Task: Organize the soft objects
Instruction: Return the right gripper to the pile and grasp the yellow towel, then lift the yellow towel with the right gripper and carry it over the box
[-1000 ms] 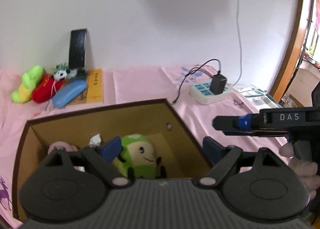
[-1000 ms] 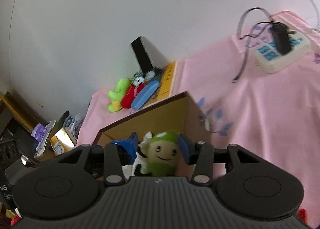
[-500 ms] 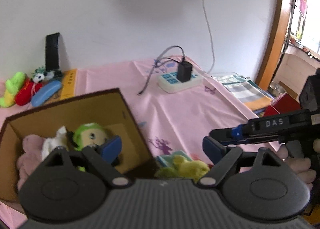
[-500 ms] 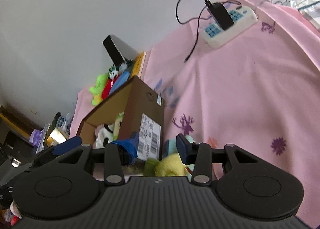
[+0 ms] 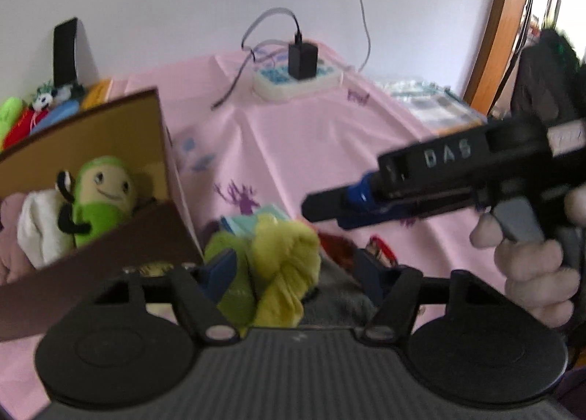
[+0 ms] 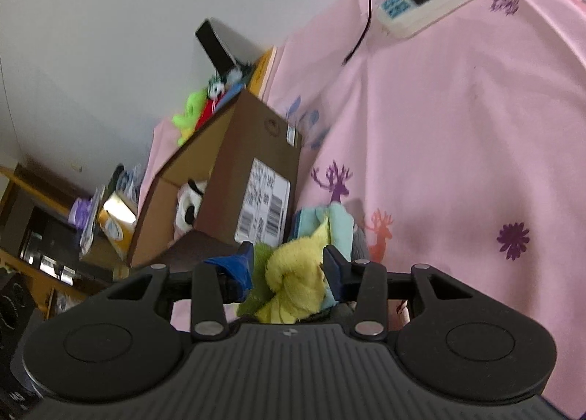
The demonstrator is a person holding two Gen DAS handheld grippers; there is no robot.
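A brown cardboard box stands on the pink cloth and holds a green smiling plush, a white plush and a pink one. Right of the box lies a pile of soft cloths with a yellow-green towel on top, a light blue one behind. My left gripper is open, its fingers either side of the towel. My right gripper is open with the yellow towel between its blue pads; it also shows from the side in the left wrist view, above the pile.
A white power strip with a black charger and cable lies at the back. Small plush toys, a blue case and a black phone lean by the wall, far left. A shelf with clutter stands beyond the table's left edge.
Both grippers have swung from over the box to the cloth pile on its right and lowered toward it. The yellow towel now sits between the fingers of both.
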